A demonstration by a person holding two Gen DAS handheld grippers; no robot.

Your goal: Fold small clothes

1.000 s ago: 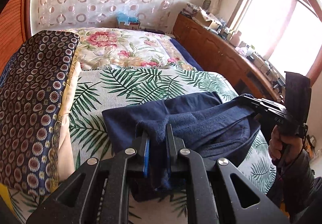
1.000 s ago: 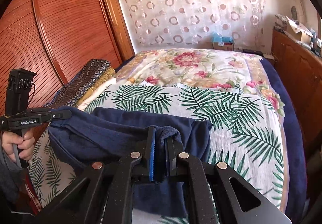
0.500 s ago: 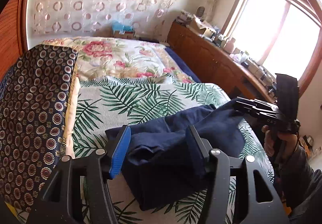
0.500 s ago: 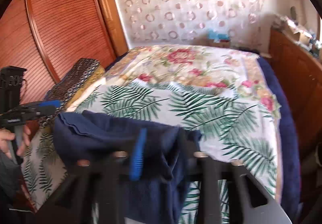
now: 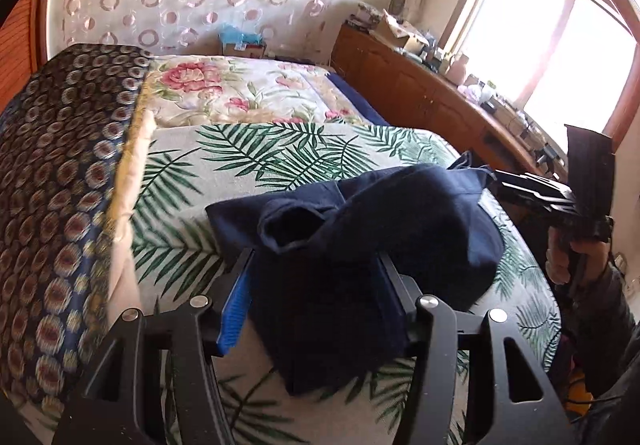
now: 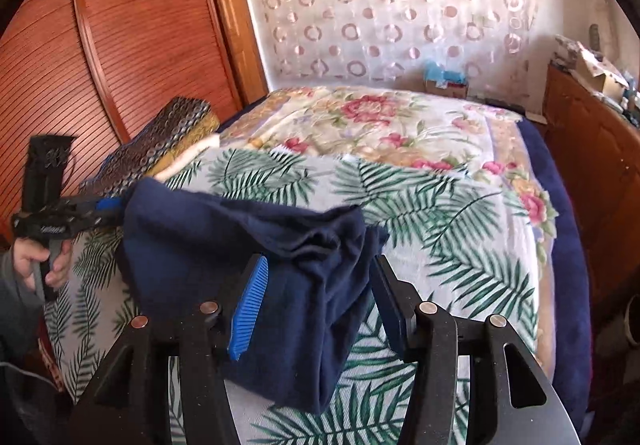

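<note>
A dark navy garment (image 5: 360, 241) lies bunched and partly folded on the palm-leaf blanket (image 5: 256, 161) near the bed's front edge; it also shows in the right wrist view (image 6: 256, 257). My left gripper (image 5: 316, 285) is open, its jaws wide on either side of the garment's left end. My right gripper (image 6: 320, 289) is open too, its jaws straddling the garment's right end. The cloth rests between the fingers, not pinched. Each gripper shows in the other's view: the right one (image 5: 560, 201) and the left one (image 6: 72, 221).
A folded dark patterned quilt (image 5: 56, 181) lies along the left side of the bed. A floral bedspread (image 5: 240, 89) covers the far half. A wooden sideboard (image 5: 420, 93) with clutter runs along the right under the window. A wooden wardrobe (image 6: 120, 45) stands on the left.
Both grippers were shut on the navy garment's ends a second ago. Both have opened and let go, and the garment has dropped onto the blanket.
</note>
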